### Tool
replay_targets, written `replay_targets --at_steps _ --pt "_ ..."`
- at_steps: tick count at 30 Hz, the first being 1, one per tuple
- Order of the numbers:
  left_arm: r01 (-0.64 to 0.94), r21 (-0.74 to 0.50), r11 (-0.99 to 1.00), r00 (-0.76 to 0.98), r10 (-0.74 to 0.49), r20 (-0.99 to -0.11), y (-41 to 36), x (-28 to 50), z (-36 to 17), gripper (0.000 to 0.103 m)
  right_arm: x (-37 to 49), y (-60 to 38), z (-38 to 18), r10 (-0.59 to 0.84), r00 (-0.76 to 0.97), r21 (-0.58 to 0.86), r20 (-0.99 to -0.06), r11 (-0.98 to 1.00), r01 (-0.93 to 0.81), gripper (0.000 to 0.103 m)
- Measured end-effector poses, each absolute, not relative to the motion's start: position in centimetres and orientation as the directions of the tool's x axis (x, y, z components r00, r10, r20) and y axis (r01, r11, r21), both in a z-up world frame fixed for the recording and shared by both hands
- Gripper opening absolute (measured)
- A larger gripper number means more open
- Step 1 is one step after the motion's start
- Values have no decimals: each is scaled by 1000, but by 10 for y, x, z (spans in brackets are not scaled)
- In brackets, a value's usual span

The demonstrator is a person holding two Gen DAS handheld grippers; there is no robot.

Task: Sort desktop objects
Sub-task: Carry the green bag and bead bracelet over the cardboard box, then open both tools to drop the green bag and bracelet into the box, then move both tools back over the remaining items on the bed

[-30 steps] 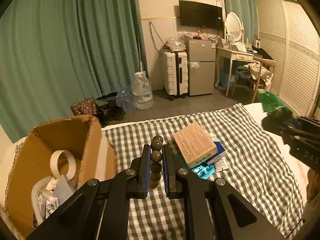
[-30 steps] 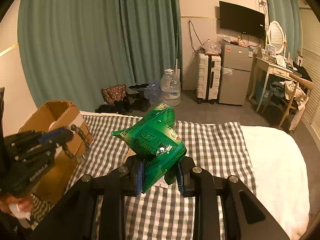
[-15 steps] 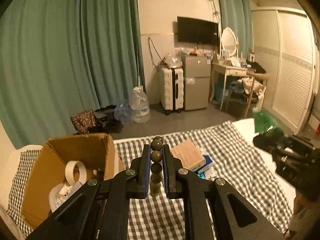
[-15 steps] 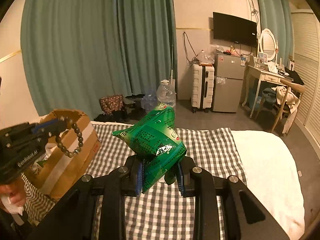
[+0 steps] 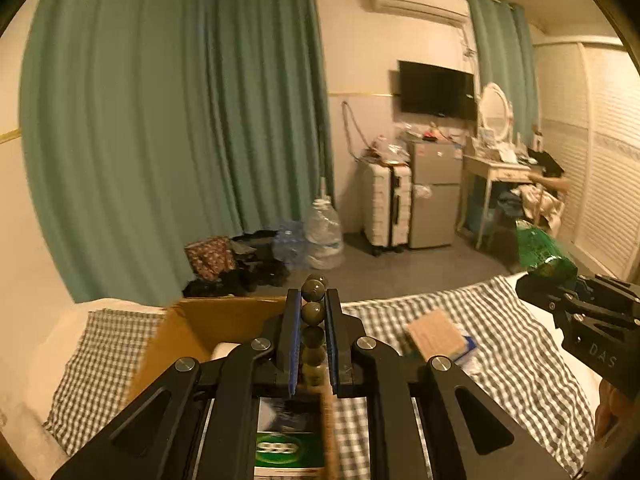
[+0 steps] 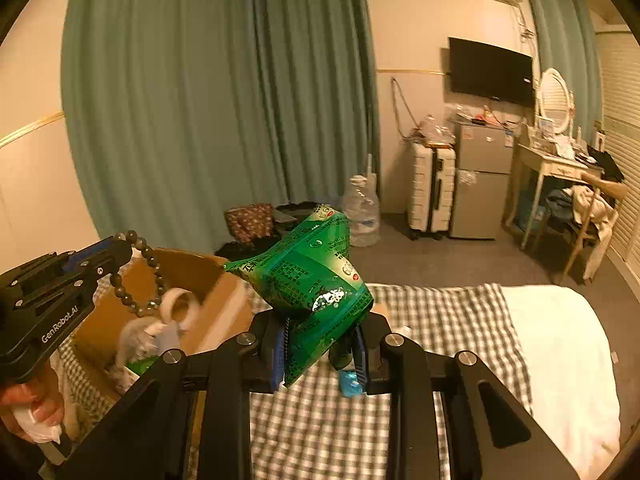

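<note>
**Both grippers loaded up over the bed, box off to the left**

So the biggest thing in play is the bed with the checkered blanket [image 6: 440, 312] spreading across the lower part of both views. Sitting on it toward the left is the open cardboard box [image 6: 224, 304], already carrying a roll of white tape [image 6: 182, 306] and some crumpled wrappers.

Next down in size, the green snack bag [image 6: 316, 292] is sticking up and forward out of the right gripper [image 6: 320, 350]. Its jaws are sitting fairly narrow, squeezing the lower end of the bag, and the crinkled top is fanning out above the tips. In the left view the same bag is showing at the far right edge, up above the blanket.

A tan flat box [image 5: 436, 334] is lying on the blanket between the two grippers, with a blue pack just beside it.

Smallest bit: the beaded bracelet [image 5: 313, 312]. The left gripper [image 5: 312, 340] is pinching it nearly closed, beads lining up between the blue pads. From the right view, the loop is dangling from the tips, hanging over the box opening.
</note>
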State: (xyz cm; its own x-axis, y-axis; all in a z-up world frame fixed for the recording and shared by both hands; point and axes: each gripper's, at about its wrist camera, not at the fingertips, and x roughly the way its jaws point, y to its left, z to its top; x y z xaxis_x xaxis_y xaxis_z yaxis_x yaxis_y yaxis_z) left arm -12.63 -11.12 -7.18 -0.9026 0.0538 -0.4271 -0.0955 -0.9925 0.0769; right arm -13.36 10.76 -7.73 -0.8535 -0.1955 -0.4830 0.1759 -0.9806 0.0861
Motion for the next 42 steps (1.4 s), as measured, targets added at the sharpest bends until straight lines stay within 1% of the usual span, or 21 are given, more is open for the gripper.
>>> replay_targets --at_steps 4,7,9,11,16,22,24,26,29,31,32,33,34,35,36,37,38,39,42 --pt "-59 69 -996 -909 25 -417 -141 -126 -67 10 -135 76 -72 -235 -847 79 -477 -971 225 26" --pt "-47 95 -994 -911 4 -413 -154 -127 -73 10 -138 51 -73 -272 -833 80 -481 -960 267 26" --pt "-43 61 -997 -905 13 -424 -166 -129 -76 10 -142 36 -75 -283 -827 71 -485 -956 285 26" --pt "-19 47 -999 -901 -3 -435 -179 -133 -79 10 -147 21 -79 -306 -815 79 -493 -948 308 26" --pt "50 18 -999 -871 -52 -488 -205 -150 -97 10 -160 -19 -92 -350 -781 75 -518 -928 366 26" --pt "93 21 -995 -832 -90 -547 -218 -165 -119 10 -178 -51 -113 -376 -744 79 -552 -912 403 26" --pt "103 39 -994 -820 -107 -562 -223 -170 -124 11 -187 -61 -123 -385 -725 90 -571 -907 411 26" --pt "127 80 -989 -800 -150 -581 -222 -177 -131 11 -191 -67 -130 -385 -715 87 -584 -905 416 26" --pt "129 81 -988 -788 -152 -596 -224 -179 -138 11 -200 -78 -143 -382 -692 74 -613 -900 431 26" --pt "134 74 -988 -788 -151 -597 -225 -179 -138 13 -207 -87 -151 -371 -679 66 -633 -900 430 29" --pt "140 67 -988 -787 -153 -598 -227 -179 -138 18 -210 -88 -154 -374 -668 70 -643 -898 435 30" --pt "143 64 -988 -786 -152 -600 -228 -180 -138 28 -214 -90 -156 -376 -660 73 -651 -896 438 30" --pt "144 61 -988 -786 -152 -599 -229 -180 -138 36 -214 -90 -157 -366 -669 64 -647 -901 430 37" --pt "146 60 -987 -789 -153 -595 -228 -179 -138 52 -215 -90 -158 -351 -679 52 -645 -906 420 42" --pt "146 60 -987 -792 -153 -591 -228 -179 -136 61 -214 -90 -157 -344 -687 44 -640 -909 415 53" --pt "145 57 -988 -798 -151 -584 -228 -177 -134 61 -213 -88 -156 -346 -695 43 -630 -909 414 63" --pt "143 49 -989 -805 -145 -575 -228 -175 -131 61 -211 -86 -155 -348 -704 43 -619 -910 412 65" --pt "144 42 -989 -810 -142 -570 -230 -174 -130 62 -207 -88 -154 -346 -711 41 -612 -912 409 67" --pt "145 10 -989 -826 -127 -549 -234 -169 -123 63 -205 -83 -146 -338 -725 29 -600 -915 403 67"
